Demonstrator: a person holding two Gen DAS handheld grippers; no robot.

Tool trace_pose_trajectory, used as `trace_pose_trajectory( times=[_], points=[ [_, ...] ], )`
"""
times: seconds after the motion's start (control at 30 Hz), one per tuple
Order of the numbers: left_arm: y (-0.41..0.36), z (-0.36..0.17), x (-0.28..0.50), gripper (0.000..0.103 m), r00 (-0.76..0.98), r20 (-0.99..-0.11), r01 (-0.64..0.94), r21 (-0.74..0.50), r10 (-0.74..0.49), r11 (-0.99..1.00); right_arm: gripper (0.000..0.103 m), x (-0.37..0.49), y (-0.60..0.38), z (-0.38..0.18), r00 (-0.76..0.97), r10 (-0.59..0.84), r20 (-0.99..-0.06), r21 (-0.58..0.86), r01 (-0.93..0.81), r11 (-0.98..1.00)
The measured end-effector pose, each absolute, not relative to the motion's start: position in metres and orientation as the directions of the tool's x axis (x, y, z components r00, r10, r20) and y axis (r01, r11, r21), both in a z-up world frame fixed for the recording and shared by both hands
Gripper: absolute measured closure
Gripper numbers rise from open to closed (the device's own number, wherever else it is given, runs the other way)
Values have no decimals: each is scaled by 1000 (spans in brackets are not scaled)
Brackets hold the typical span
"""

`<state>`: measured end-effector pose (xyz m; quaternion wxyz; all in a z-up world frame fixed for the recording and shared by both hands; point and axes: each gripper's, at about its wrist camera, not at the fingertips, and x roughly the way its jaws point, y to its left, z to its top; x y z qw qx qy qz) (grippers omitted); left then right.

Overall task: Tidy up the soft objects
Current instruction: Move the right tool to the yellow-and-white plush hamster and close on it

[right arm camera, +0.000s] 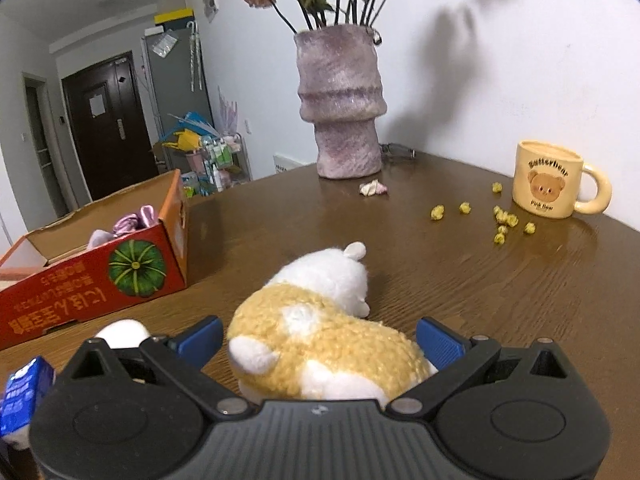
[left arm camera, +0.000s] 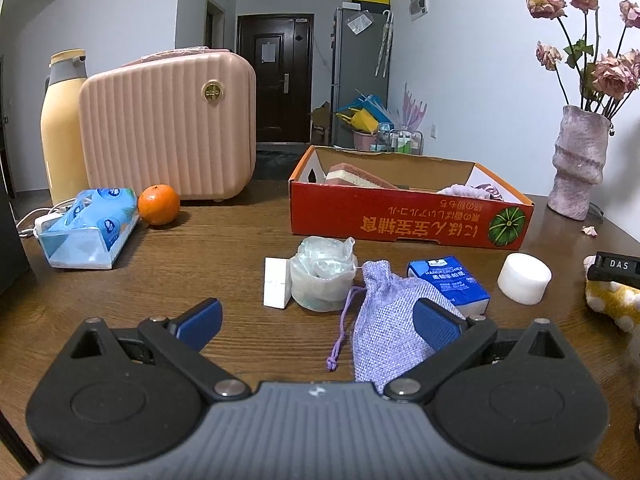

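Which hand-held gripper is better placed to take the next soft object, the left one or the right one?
The right hand-held gripper, probably. It is open with the plush toy centered between its fingers. The left hand-held gripper is also open, but the purple pouch lies off-center, against one finger.

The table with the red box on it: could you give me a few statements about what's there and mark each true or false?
1. The right gripper is open, with the plush toy between its fingers. True.
2. The red box is empty. False: a sponge and some purple fabric lie inside it.
3. The purple pouch lies on the table in front of the red box. True.
4. The mug lies tipped on its side. False: it stands upright.
5. The left gripper is clamped on the orange. False: it is open and the orange sits far off.
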<state>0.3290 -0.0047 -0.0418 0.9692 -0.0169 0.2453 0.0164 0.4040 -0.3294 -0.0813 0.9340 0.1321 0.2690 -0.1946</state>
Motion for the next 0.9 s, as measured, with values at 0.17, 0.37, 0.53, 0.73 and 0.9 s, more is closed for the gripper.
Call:
trace_pose_trajectory(
  times=[0.17, 0.37, 0.53, 0.73, 0.9],
  points=[
    [-5, -43, 330, 0, 878, -478, -41, -23, 25, 999, 0, 411, -335, -86, 766, -272, -583, 162, 438, 884],
    [-5, -43, 329, 0, 878, -479, -41, -22, 26, 999, 0, 418, -339, -93, 751, -229, -619, 182, 421, 889],
    [-6, -43, 329, 0, 877, -479, -41, -22, 25, 999, 12, 420, -336, -93, 757, -224, -614, 156, 395, 905],
    [-5, -45, 330, 0, 876, -482, -38, -21, 23, 999, 22, 413, -332, -90, 775, -210, -596, 154, 367, 917],
    [-6, -45, 331, 0, 874, -485, -36, -21, 21, 999, 30, 404, -328, -83, 811, -213, -545, 150, 344, 927]
  ],
)
